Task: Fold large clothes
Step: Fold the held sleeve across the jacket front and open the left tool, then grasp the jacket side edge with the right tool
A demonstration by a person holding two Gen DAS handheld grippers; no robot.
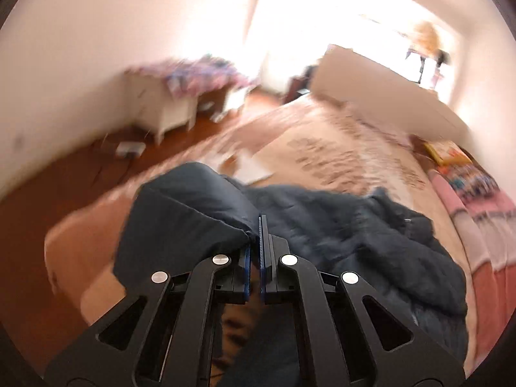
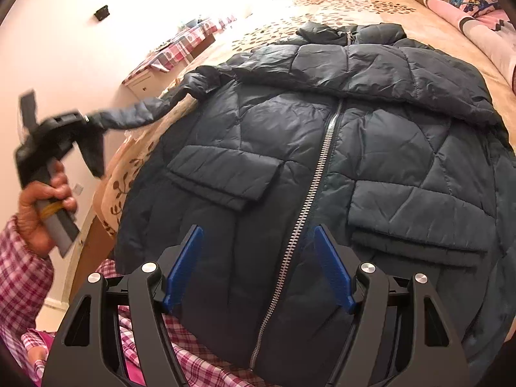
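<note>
Beige leaf-patterned bedspread [image 2: 322, 3] covers the bed; white walls, wood floor [image 1: 64, 174] and a white cabinet [image 1: 171, 109] under a checked cloth surround it. Dark quilted jacket [image 2: 322, 148] lies front up on the bed, zipper [image 2: 309, 200] closed. Left gripper [image 1: 256, 238], in a hand [image 2: 42, 206] with a plaid sleeve, has its jaws pressed together on the jacket's sleeve cuff [image 1: 193, 213], lifted clear of the bed. Right gripper [image 2: 258, 267] hangs spread above the zipper, holding nothing.
</note>
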